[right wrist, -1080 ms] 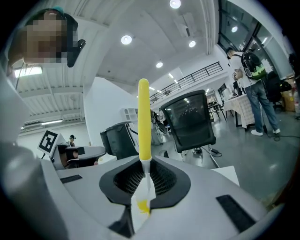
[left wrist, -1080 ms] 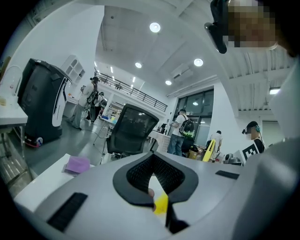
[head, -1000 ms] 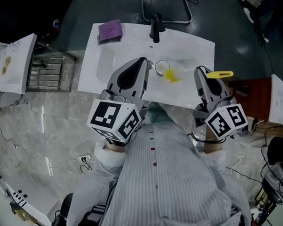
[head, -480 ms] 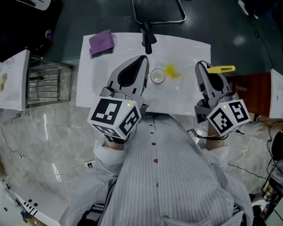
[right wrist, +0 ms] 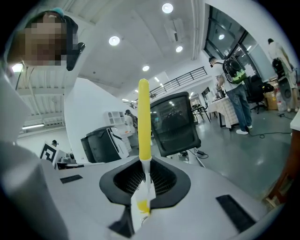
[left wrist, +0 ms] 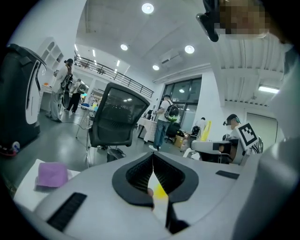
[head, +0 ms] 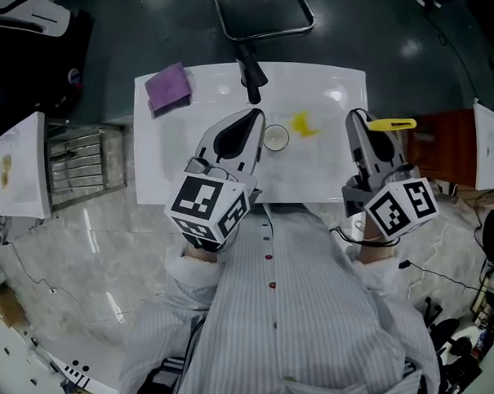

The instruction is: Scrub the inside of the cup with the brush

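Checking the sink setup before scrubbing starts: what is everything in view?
sink: one, white, centre
faucet: one, black, at the sink's back edge
cloth: one, purple, sink's back left corner
cup: one, pale, upright in the basin
yellow object: one, in the basin right of the cup, kind unclear
brush: one, yellow handle, in the right gripper
wire rack: one, metal, left of the sink
office chair: one, black, beyond the sink
shirt: one, striped, bottom
left gripper: grey, fingers shut, empty
right gripper: grey, fingers shut on the brush
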`<state>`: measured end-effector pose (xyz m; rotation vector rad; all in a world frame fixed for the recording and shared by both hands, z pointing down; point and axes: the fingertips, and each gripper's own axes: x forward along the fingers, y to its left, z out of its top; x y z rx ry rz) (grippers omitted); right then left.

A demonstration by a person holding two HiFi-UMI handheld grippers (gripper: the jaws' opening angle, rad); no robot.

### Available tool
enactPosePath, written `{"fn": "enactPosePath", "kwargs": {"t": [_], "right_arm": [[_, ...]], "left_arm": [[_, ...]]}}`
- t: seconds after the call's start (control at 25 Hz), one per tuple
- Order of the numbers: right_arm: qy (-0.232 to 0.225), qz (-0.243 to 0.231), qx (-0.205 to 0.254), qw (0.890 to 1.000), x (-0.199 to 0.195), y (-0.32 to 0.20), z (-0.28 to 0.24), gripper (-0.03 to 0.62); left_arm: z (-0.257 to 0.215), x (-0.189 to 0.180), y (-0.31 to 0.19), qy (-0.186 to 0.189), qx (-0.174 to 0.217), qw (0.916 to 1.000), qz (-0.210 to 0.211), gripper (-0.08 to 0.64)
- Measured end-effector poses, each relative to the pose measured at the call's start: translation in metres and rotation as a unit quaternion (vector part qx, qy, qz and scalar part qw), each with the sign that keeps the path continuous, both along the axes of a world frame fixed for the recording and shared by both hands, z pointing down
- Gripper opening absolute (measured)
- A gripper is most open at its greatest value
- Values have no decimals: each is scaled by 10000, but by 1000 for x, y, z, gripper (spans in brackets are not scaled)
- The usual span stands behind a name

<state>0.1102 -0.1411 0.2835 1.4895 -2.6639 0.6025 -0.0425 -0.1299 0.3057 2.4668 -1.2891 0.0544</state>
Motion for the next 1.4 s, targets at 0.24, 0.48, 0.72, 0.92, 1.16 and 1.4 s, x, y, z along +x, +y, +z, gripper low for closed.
{"fn": "enactPosePath", "kwargs": {"t": [0.24,0.48,0.72,0.92,1.16,1.4], "right_arm": [[-6,211,-145,9997,8,-7,14,60],[28,287,-303,9991,11,-11,29,60],[65,356,-407,9985,13,-15,39,60],[80,445,-486,9978,19,-13,46,60],[73,554,-546,9969,25,-9,54,60],[96,611,-644,9960,31,-7,62,60]], "left_arm": [[52,22,0,-302,-366,9969,627,16],[108,36,6,-872,-630,9873,1173,108],[155,44,13,-1240,-873,9742,1672,195],[195,54,25,-1467,-1246,9608,1996,277],[231,62,30,-1630,-1501,9533,2051,344],[273,68,33,-1818,-1872,9437,2035,399]]}}
